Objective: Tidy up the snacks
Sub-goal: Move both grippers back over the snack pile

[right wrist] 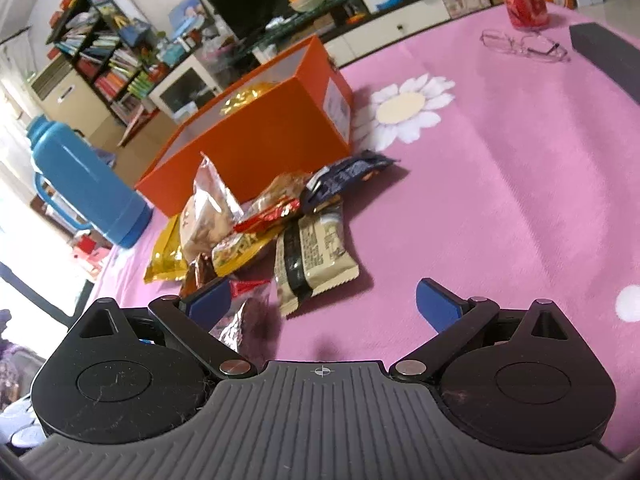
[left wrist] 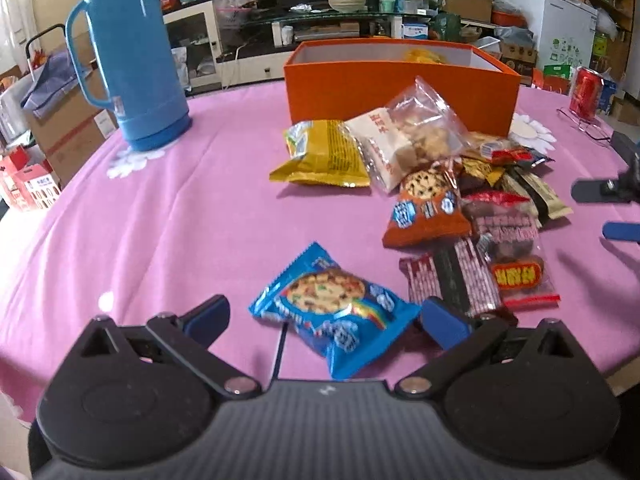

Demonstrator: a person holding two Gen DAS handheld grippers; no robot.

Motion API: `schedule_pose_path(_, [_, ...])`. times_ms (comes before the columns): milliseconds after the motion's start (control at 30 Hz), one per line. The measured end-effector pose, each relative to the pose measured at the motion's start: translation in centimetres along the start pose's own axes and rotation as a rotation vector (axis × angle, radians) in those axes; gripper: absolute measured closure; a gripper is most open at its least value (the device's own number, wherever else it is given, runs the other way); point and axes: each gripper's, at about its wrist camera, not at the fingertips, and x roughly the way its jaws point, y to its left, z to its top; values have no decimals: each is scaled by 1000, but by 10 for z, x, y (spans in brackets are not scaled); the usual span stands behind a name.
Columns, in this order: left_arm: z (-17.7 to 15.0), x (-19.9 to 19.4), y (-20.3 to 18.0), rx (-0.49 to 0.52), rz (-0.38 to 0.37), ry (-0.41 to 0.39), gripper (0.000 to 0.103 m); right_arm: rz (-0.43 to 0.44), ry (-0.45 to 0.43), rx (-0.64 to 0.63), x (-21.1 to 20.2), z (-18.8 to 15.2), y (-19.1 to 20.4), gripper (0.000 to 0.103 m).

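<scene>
Holding yellow packet (right wrist: 244, 98), orange box (left wrist: 400, 84), lid off

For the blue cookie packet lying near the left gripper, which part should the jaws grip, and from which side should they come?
Grip the blue foil cookie packet across its puffy middle, coming from the near side with the left gripper. It lies flat and apart from the snack pile, already between the open jaws, so a low forward approach probably suffices.

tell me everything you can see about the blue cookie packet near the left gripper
The blue cookie packet is a glossy, puffed plastic pillow pack printed with a chip cookie and a rainbow stripe. It looks sealed, lies flat and skewed on the pink tablecloth, apart from the snack pile, between the open fingers of the left gripper.
</scene>
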Motion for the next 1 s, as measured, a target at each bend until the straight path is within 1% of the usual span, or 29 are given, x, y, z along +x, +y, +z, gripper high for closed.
schedule_pose_path(100, [4, 8, 1, -16, -4, 16, 2, 2, 19, -19, 2, -1, 5, 23])
schedule_pose_path(167, [1, 12, 0, 0, 7, 24, 2, 6, 18, -22, 1, -1, 5, 22])
schedule_pose_path(200, [0, 14, 0, 17, 29, 21, 5, 8, 17, -20, 0, -1, 4, 21])
schedule_pose_path(267, [0, 19, 3, 67, 98, 11, 4, 11, 19, -14, 1, -1, 3, 20])
schedule_pose_path(300, [1, 23, 9, 66, 134, 11, 5, 11, 22, -10, 1, 0, 2, 20])
schedule_pose_path(333, [3, 26, 17, 50, 150, 12, 5, 10, 26, -8, 2, 0, 2, 20])
schedule_pose_path(467, [10, 35, 44, -24, 134, 36, 5, 13, 37, -5, 5, -1, 1, 20])
schedule_pose_path(500, [10, 34, 47, -41, 124, 38, 4, 12, 40, -6, 6, -1, 2, 20])
schedule_pose_path(533, [10, 31, 49, -50, 101, 31, 0, 10, 42, -9, 7, -1, 3, 20])
schedule_pose_path(567, [9, 27, 51, -46, 82, 20, 1, 9, 45, -13, 8, -1, 4, 20])
schedule_pose_path(667, [7, 21, 51, 16, 76, -4, 1, 2, 57, -29, 13, -2, 7, 20])
schedule_pose_path(700, [7, 20, 52, 14, 75, 2, 1, 0, 61, -32, 14, -2, 8, 20])
schedule_pose_path(733, [7, 19, 56, -20, 52, 25, 1, -2, 65, -35, 15, -3, 9, 20])
schedule_pose_path(767, [6, 19, 61, -70, 13, 53, 1, -5, 63, -41, 15, -3, 9, 20])
schedule_pose_path(833, [2, 21, 70, -194, -78, 110, 1, -11, 62, -49, 15, -4, 10, 20])
schedule_pose_path(867, [0, 22, 71, -241, -103, 123, 0, -13, 62, -50, 16, -4, 10, 19])
schedule_pose_path(933, [1, 25, 73, -297, -135, 119, 0, -16, 62, -51, 17, -4, 11, 19])
schedule_pose_path(1000, [6, 30, 73, -301, -141, 113, 0, -22, 63, -62, 18, -4, 13, 19])
